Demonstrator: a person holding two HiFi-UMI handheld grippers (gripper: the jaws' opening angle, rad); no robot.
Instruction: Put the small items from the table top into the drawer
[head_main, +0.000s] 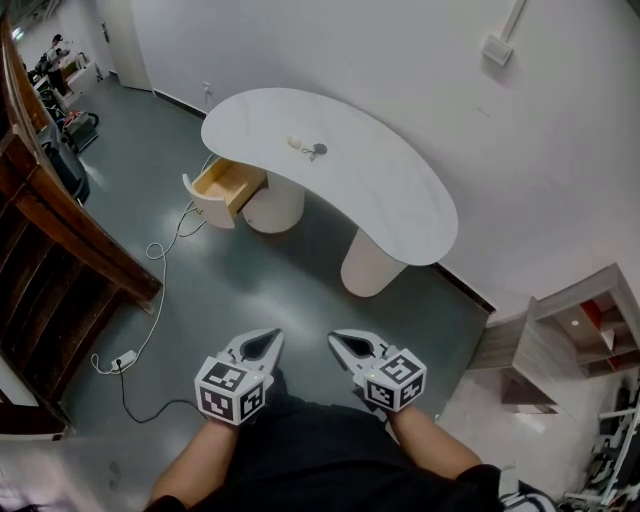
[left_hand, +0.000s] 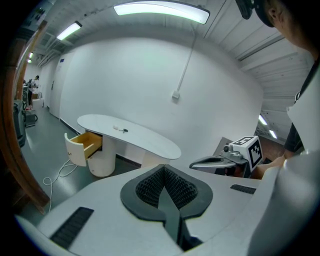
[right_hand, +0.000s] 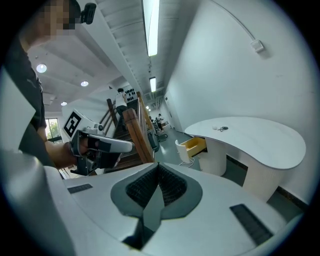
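Far ahead on the grey floor (head_main: 300, 290), a white curved table (head_main: 400, 200). Under its left end, a drawer (head_main: 225, 188), pulled open, wooden inside. Low in the head view, left gripper (head_main: 266, 342) and right gripper (head_main: 342, 344) side by side, both clenched on nothing. On the table top, well apart from both grippers, a pale item (head_main: 295, 143) just beside a dark item (head_main: 316, 152).

A glossy grey floor (head_main: 280, 295) runs up to a plain white wall (head_main: 400, 50) at twelve o'clock. A dark wooden banister (head_main: 70, 235) stands at nine, a pale shelf unit (head_main: 560, 345) at four. A strip light (left_hand: 160, 11) glows overhead.
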